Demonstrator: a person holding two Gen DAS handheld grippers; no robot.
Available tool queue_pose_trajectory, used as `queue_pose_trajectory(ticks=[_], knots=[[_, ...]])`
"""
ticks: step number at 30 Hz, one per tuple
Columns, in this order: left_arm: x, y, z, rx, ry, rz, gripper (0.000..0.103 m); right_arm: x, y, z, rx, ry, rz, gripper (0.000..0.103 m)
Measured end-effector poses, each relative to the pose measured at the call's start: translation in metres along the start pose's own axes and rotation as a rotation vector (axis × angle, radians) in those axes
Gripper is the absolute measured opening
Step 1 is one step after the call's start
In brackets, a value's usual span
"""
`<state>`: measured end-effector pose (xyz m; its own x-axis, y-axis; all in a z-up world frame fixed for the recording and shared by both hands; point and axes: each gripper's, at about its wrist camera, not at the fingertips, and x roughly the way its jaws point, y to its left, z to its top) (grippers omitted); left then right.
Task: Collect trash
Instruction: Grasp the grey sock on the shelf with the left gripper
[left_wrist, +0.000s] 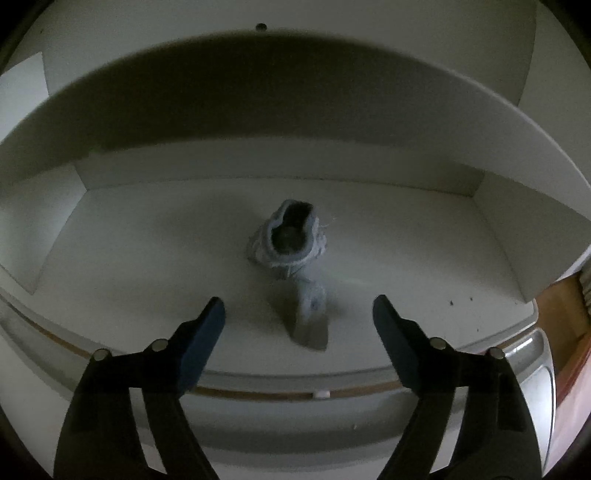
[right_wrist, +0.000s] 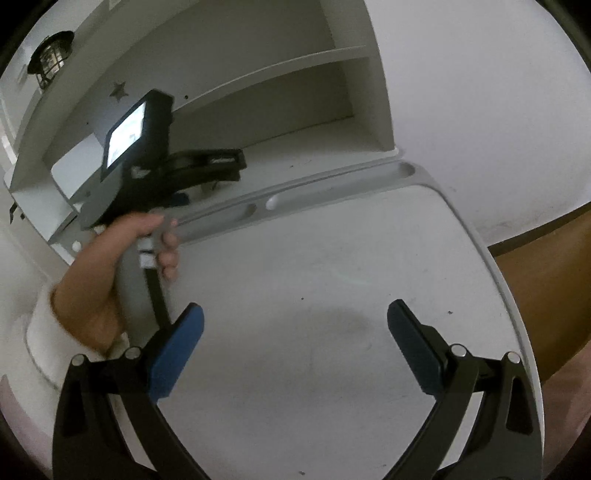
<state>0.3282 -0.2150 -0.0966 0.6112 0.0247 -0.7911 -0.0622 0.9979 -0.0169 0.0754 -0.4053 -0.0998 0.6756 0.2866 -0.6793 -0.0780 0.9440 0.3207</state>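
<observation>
A crumpled light-blue sock-like piece of trash lies on the floor of a white shelf compartment, its open end facing up. My left gripper is open, its fingertips level with the near end of the item, one on each side, not touching it. The left gripper also shows in the right wrist view, reaching into the shelf, held by a hand. My right gripper is open and empty above a white desk top.
A shelf board hangs over the compartment, with side walls left and right. A grey pencil groove runs along the desk's back edge. A lantern stands on the upper shelf. Wooden floor lies to the right.
</observation>
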Motion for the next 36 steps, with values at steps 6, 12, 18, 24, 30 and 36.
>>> queue_pose_trajectory(ticks=[6, 12, 18, 24, 30, 36], knots=[[-0.002, 0.006, 0.0, 0.006, -0.014, -0.05, 0.02, -0.003, 0.01, 0.002, -0.1, -0.029, -0.102, 0.096], [-0.014, 0.007, -0.012, 0.048, -0.022, -0.043, 0.017, 0.009, 0.011, 0.002, -0.125, 0.022, -0.126, 0.096], [-0.048, 0.016, -0.03, 0.067, -0.058, -0.042, 0.017, 0.022, 0.014, 0.0, -0.152, 0.092, -0.144, 0.091], [-0.064, 0.02, -0.034, 0.073, -0.047, -0.028, 0.017, 0.026, 0.015, 0.0, -0.164, 0.093, -0.194, 0.086], [-0.094, 0.022, -0.047, 0.091, -0.055, -0.013, 0.017, 0.028, 0.015, 0.0, -0.166, 0.093, -0.237, 0.082], [-0.12, 0.025, -0.088, 0.125, -0.07, -0.031, 0.017, 0.016, 0.0, 0.002, -0.122, 0.051, -0.221, 0.022]])
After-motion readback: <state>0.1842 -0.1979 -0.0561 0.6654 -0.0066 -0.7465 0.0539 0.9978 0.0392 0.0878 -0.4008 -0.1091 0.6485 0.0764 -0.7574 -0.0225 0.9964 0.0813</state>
